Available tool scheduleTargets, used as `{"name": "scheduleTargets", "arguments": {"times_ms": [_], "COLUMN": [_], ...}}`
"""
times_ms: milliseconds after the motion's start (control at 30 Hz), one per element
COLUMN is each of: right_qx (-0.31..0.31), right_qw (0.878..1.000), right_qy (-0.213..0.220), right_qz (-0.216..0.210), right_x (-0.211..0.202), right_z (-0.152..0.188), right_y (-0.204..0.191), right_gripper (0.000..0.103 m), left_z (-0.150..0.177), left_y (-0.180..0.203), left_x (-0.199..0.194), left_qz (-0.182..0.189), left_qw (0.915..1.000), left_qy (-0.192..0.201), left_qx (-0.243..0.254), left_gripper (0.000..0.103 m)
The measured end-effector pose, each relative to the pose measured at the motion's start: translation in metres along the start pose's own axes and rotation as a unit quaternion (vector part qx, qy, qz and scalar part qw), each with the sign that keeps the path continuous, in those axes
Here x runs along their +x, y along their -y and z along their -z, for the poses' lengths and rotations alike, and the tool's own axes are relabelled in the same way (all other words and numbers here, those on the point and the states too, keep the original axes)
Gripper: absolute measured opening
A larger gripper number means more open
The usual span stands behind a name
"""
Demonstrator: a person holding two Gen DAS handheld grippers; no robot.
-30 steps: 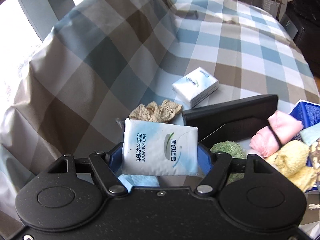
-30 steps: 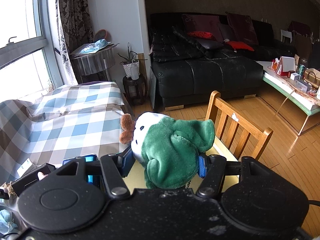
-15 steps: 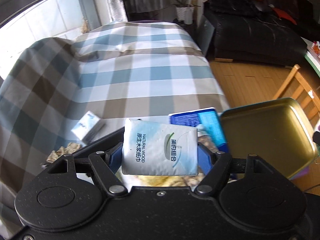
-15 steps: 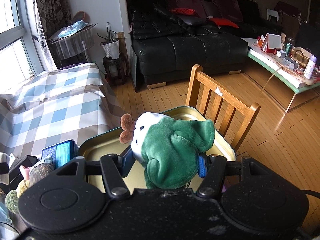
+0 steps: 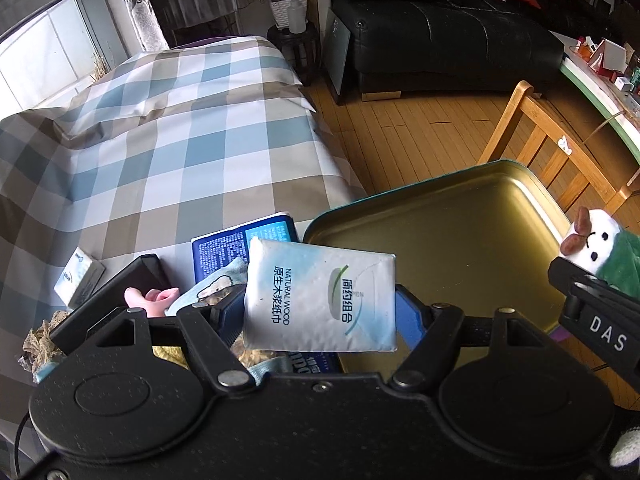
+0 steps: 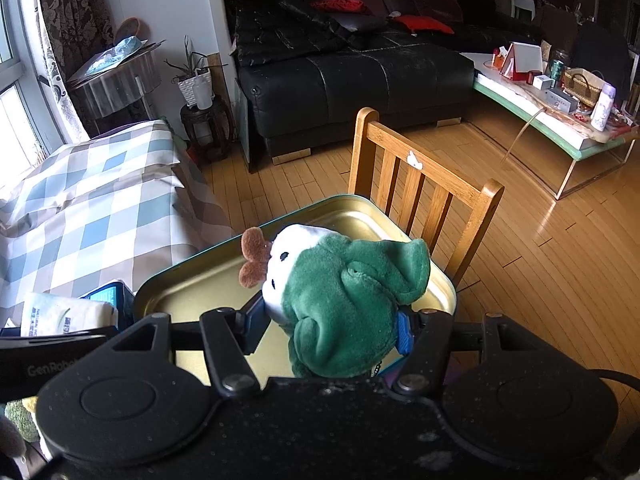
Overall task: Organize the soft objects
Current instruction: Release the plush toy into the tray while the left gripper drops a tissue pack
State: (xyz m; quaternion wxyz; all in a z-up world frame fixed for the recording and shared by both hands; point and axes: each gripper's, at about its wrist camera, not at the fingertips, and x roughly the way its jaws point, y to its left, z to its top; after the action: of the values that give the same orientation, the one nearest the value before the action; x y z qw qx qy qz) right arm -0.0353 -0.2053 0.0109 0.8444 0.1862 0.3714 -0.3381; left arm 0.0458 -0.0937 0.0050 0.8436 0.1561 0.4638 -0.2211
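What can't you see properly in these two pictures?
- Left wrist view: the pile of soft things by the blue packet is mostly hidden behind the left claw and its tissue pack.
- Left wrist view: the plush toy is cut off by the right edge.
- Right wrist view: the gold tin floor is partly covered by the toy and the right claw.

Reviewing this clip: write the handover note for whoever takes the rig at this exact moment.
Left tool: shut on the tissue pack, held at the near left edge of the gold tin tray.
Right tool: shut on the green plush toy, held over the tray.
Tray looks empty; nothing placed yet.
On the checked cloth: a second tissue pack, a blue packet, a pink soft item and a lace piece.
Left: likely set both held items in the tray, then sort the rest.
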Motion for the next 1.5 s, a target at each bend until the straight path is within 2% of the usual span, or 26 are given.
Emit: {"name": "scheduleTargets", "arguments": {"times_ms": [300,700,900,1500], "right_qx": [0.02,0.024,0.025,0.029], "right_qw": [1.0,0.999,0.999,0.999], "right_qy": [-0.017,-0.03,-0.026,-0.027], "right_qz": [0.004,0.011,0.012,0.012], "right_x": [0.01,0.017,0.016,0.018], "right_z": [-0.003,-0.005,-0.006,-0.006], "right_y": [0.006,0.008,0.008,0.011], "right_gripper": [0.06,0.062,0.073,0.074], "left_z": [-0.005,-0.006,-0.006,-0.001], "left_y": [0.016,0.018,0.019,0.017], "left_x": [0.02,0.035,0.035,0.031], "left_qz": [-0.01,-0.02,-0.017,-0.026], "left_qw": [0.9998,0.9995,0.9996,0.9994], "left_qy": [-0.011,-0.021,-0.015,-0.019], "left_qx": [0.009,0.01,0.016,0.015], "left_gripper": [0.069,0.071,0.076,0.077]}}
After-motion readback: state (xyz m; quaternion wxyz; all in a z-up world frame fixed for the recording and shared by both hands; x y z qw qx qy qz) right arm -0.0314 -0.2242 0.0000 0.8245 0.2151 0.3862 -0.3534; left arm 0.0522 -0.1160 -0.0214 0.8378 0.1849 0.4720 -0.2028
